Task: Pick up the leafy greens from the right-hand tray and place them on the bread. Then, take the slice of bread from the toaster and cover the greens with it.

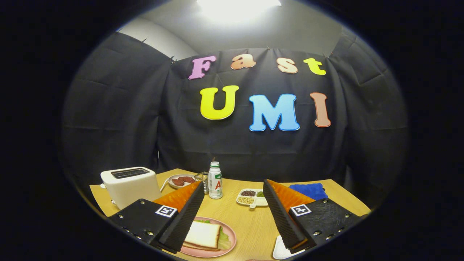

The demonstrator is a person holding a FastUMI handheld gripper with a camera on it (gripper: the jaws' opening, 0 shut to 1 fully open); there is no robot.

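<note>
— Wooden tabletop [250,224] under a dark cloth wall; how did the gripper [232,217] stand?

— Its fingers were spread wide apart, gripping nothing and touching nothing.

— And the sandwich?

— On a pink plate [228,246], low between the fingers and partly behind the left one, a slice of bread [202,234] lay over the leafy greens [224,240], which peeped out at its edge.

— The toaster [130,185]?

— Beyond the left finger, at the table's far left. A small bottle [215,180] and a divided dish [250,197] stood further ahead.
</note>
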